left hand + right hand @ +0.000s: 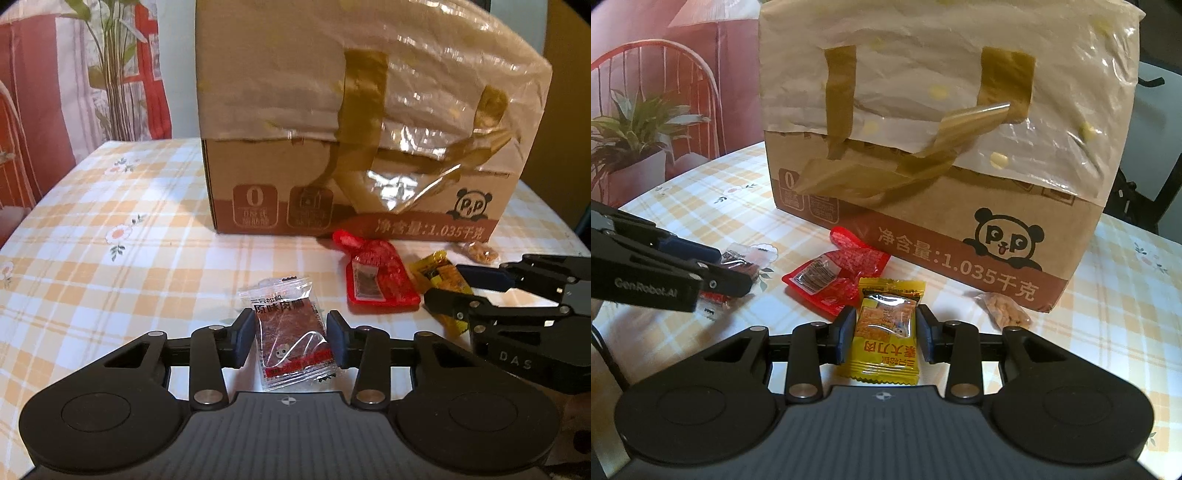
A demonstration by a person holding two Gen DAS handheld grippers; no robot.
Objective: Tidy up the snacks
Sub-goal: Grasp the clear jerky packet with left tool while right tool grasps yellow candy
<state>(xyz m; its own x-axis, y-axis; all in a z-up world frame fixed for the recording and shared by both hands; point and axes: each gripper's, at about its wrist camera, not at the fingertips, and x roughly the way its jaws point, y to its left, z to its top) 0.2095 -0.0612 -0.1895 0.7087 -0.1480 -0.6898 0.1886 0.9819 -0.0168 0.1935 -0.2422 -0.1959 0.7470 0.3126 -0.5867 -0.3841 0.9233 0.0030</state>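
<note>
Nearest, low centre, the left gripper (291, 334) has its fingers open around a clear jerky packet (291, 338) on the worktop (110, 258), pads just beside it. Likewise the right gripper (884, 334) straddles a yellow packet (884, 332). Close evenly mid-packet, lift level, clear of the red packet (831, 284) near the box (923, 221).

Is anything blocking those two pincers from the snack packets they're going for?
Nothing visible. The left gripper already has its pads either side of the clear meat-jerky packet, and the right gripper straddles the yellow snack packet. The red packet lies just beyond, not between.
</note>
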